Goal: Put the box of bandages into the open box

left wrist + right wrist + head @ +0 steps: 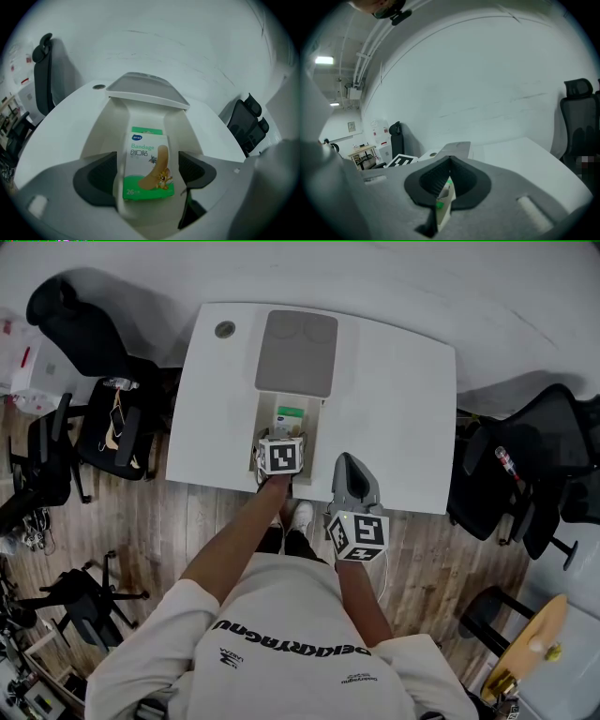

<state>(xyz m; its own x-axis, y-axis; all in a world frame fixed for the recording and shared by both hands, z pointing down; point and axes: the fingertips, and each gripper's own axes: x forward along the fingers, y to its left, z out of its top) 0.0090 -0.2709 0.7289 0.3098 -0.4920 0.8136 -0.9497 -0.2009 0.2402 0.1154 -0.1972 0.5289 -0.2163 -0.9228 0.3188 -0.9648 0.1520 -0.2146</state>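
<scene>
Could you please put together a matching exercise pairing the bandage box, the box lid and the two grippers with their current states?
1 green-and-white cardboard bandage box
2 flat grey lid
3 left gripper
4 right gripper

A jaws together
B jaws wide apart
C lying inside the open white box
D swung open at the far end

Pairs: 1-C, 2-D, 3-B, 4-A

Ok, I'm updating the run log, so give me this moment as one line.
bandage box: lying in open box | left gripper: open around it | right gripper: shut, beside open box
</scene>
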